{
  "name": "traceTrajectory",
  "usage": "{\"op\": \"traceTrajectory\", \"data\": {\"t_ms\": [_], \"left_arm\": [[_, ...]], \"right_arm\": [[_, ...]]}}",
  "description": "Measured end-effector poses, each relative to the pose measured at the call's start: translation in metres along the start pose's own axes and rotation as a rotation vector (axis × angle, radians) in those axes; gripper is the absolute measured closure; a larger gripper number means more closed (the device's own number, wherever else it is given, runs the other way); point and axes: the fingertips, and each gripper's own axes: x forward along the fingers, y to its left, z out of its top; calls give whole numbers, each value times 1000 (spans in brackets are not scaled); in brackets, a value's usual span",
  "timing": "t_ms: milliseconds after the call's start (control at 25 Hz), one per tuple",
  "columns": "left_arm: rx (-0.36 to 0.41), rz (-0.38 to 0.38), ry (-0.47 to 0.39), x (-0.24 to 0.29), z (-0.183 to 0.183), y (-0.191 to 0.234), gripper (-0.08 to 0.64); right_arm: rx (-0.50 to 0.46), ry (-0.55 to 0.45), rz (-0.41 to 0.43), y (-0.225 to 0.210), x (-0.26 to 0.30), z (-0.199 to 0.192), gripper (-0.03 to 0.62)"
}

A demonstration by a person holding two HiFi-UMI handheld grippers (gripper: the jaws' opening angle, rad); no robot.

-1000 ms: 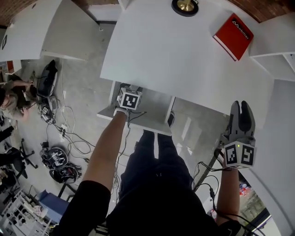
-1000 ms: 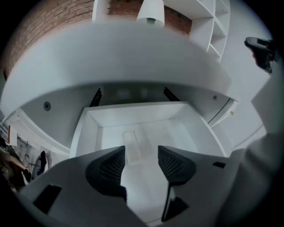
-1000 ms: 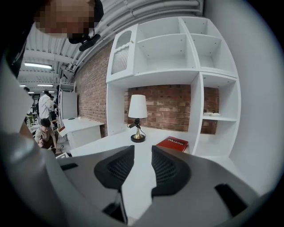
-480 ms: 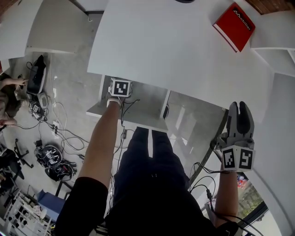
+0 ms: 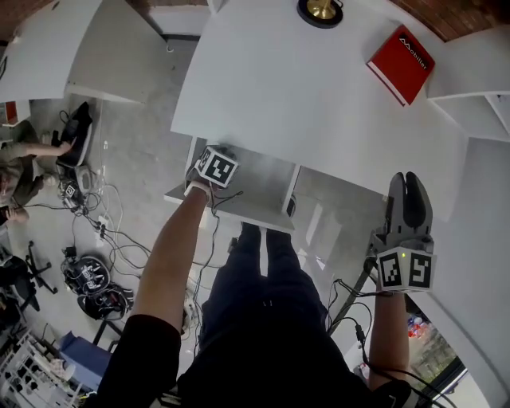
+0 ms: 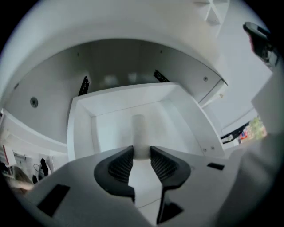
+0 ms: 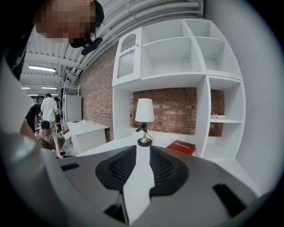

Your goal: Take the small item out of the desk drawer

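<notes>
The left gripper reaches down into the open desk drawer under the near edge of the white counter. Its fingers are clenched on a small white cylinder. The right gripper hangs off to the right. Its fingers have just been closing; a narrow gap remains, with nothing in it. A red book at the counter's far right appears to read "Mobilier".

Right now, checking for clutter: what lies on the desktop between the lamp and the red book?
Nothing: the white desktop between lamp base and red book is bare, as the head view shows.
</notes>
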Motion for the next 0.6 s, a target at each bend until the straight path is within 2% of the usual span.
{"op": "traceTrajectory", "data": {"t_ms": [120,600], "left_arm": [[80,-11,12,-23,-2,-5,442],[214,-83,42,-97,-21,-36,442]], "right_arm": [[-3,-32,20,9,-2,19,503],[6,-145,39,17,-12,86,523]]}}
